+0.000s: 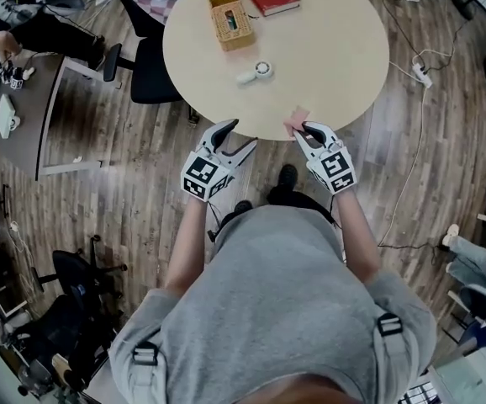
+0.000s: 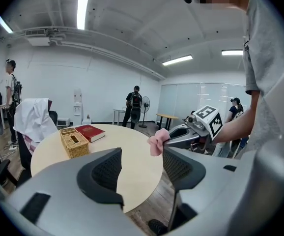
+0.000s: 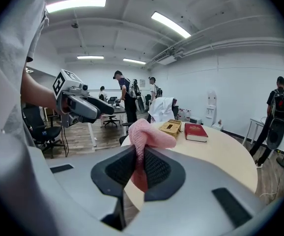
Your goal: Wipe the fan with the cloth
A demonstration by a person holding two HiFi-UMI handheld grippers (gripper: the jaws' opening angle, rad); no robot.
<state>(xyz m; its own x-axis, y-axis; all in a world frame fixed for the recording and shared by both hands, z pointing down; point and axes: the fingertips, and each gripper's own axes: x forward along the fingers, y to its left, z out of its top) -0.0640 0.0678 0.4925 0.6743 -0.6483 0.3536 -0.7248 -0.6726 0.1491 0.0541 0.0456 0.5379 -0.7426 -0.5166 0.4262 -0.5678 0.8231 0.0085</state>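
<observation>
Pinching the pink cloth, the right gripper hangs by the table edge. The left gripper stands wide open, empty.

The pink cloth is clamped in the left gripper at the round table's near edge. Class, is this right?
No: the pink cloth is clamped in the right gripper, at the round table's near edge. The right gripper view shows it.

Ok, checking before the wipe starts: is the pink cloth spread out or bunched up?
Bunched up: the pink cloth is pinched in the right gripper, crumpled into a lump above its jaws, nowhere spread flat.
</observation>
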